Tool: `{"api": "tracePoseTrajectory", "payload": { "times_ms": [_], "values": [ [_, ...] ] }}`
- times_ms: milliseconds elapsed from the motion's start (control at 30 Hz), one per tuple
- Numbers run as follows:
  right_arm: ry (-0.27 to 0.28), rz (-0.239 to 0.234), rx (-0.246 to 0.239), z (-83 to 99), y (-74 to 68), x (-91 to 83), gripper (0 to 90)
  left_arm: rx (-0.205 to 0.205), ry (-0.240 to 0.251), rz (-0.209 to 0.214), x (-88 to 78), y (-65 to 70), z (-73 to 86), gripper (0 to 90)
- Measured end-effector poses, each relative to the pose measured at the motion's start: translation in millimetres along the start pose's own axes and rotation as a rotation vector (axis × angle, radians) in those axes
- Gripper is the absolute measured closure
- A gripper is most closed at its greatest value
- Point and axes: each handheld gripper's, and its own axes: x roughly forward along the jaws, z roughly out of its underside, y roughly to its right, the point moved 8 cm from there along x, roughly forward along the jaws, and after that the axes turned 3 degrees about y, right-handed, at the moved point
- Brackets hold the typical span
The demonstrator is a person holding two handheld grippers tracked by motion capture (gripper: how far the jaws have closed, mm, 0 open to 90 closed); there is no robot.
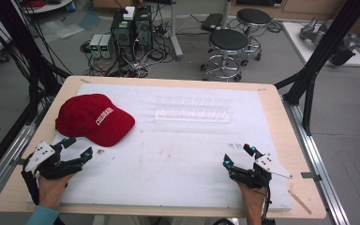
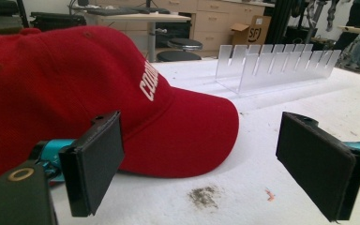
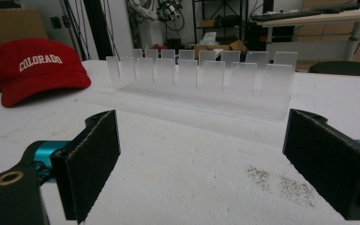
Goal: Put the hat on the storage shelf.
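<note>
Left gripper [image 1: 78,146]: held at the near left corner of the worktop [image 1: 281,136], fingers [image 2: 93,168] spread wide with nothing between them. In the left gripper view one finger stands in front of the lower edge of the red cap [image 2: 75,89], close to it; whether it touches the fabric cannot be determined.

Right gripper [image 1: 238,155]: held at the near right of the worktop, fingers [image 3: 88,161] likewise wide apart and empty, resting over bare white sheet [image 1: 168,154].

Red cap: lies crown up on the left part of the white sheet, just beyond the left gripper, brim pointing toward the centre of the worktop. White lettering on the front reads "COLORADO" in the right gripper view.

Clear slotted rack [image 1: 192,111]: stands on the sheet toward the far centre, well apart from the cap and both grippers. Two rows of upright dividers; every slot that shows is empty.

Dark specks mark the sheet near both grippers.
</note>
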Motion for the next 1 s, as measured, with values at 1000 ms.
{"api": "tracePoseTrajectory", "payload": {
  "times_ms": [1000],
  "values": [
    [-0.002,0.004,-0.011,0.1,-0.5,0.4,10.2,0.045,-0.254,-0.002,42.2,-83.1,-70.4,17.2]
  ]
}}
